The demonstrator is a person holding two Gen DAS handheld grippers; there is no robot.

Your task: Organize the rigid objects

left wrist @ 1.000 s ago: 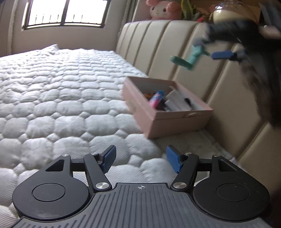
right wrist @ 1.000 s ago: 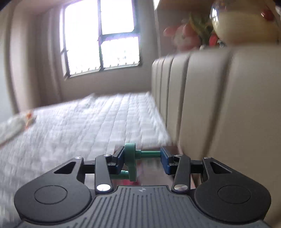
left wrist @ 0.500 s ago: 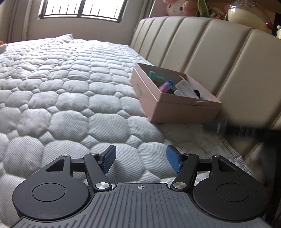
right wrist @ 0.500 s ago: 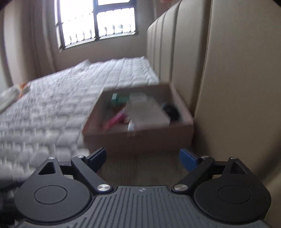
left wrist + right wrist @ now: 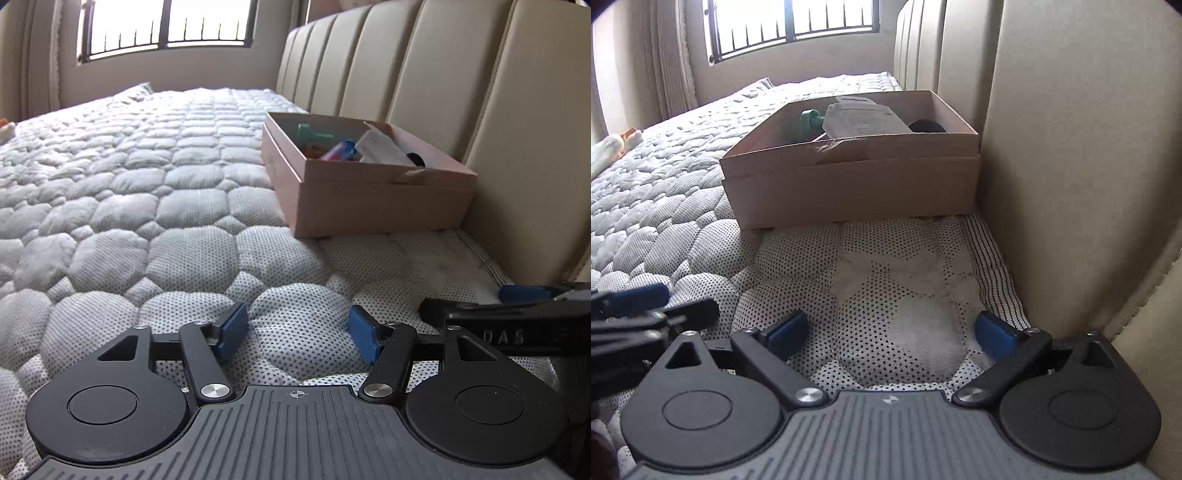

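Your left gripper (image 5: 297,334) is pointing down a bit, and its jaws are closing with nothing between them. Your right gripper (image 5: 888,334) is sitting just beside it, also tipping down, its jaws opening wide and holding nothing.

— What carries everything here?
— A bed with a white quilted mattress (image 5: 155,206), dotted fabric stitched into rounded cells.
— And along its right edge?
— A tall beige padded headboard (image 5: 461,92) of upright panels.
— Beyond the far edge?
— A barred window (image 5: 794,26), bright with daylight, and a pale curtain (image 5: 674,70) hanging at its left.
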